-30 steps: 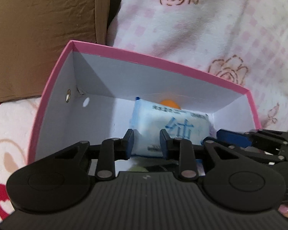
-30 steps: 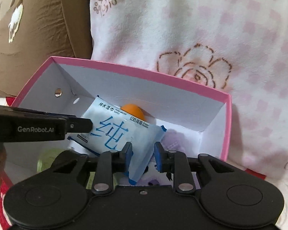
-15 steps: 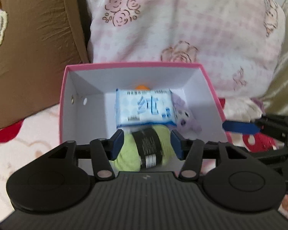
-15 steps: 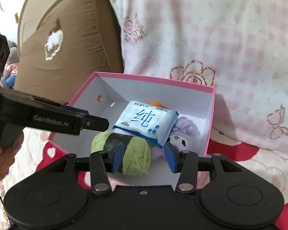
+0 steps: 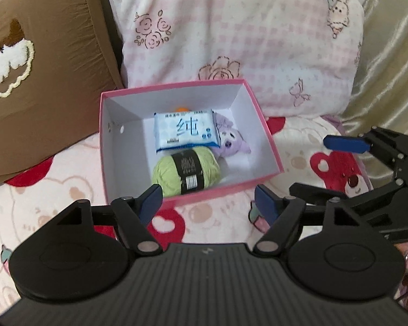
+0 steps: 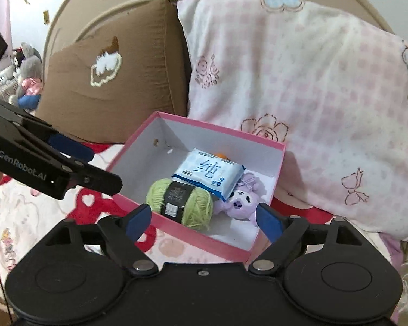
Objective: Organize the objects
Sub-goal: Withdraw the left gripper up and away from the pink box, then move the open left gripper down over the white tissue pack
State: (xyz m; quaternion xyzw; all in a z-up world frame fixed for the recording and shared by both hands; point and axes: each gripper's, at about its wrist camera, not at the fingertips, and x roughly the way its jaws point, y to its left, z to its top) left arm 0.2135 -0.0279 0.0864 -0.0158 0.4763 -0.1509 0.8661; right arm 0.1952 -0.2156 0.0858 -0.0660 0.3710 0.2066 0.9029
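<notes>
now the pink box point(image 5: 269, 138) sits open on the bedspread point(image 5: 68, 190), its far edge against the pink checked pillow point(image 5: 244, 35) and its far left corner near the brown cushion point(image 5: 40, 54). inside, a blue-and-white wet wipe pack point(image 5: 186, 131) lies flat toward the far wall, resting partly on a purple plush toy point(image 5: 231, 142) at its right and touching the green yarn ball point(image 5: 186, 172) just in front of it. the yarn ball, with a black paper band around its middle, lies against the near wall of the box. a bit of an orange thing point(image 5: 181, 107) shows behind the pack at the far wall; what it is cannot be told. the left half of the box floor is bare white, with two small holes in the left wall.

the left gripper point(image 5: 208, 201) hovers above the bedspread just short of the near wall of the box, its blue-padded fingers point(image 5: 149, 202) spread wide with nothing between them. the right gripper point(image 6: 204, 218) hangs off the near right corner of the box, fingers likewise parted wide and holding nothing; in the left wrist view it shows at the right edge point(image 5: 337, 163), apart from the box. both are outside the box and touch none of its contents.
</notes>
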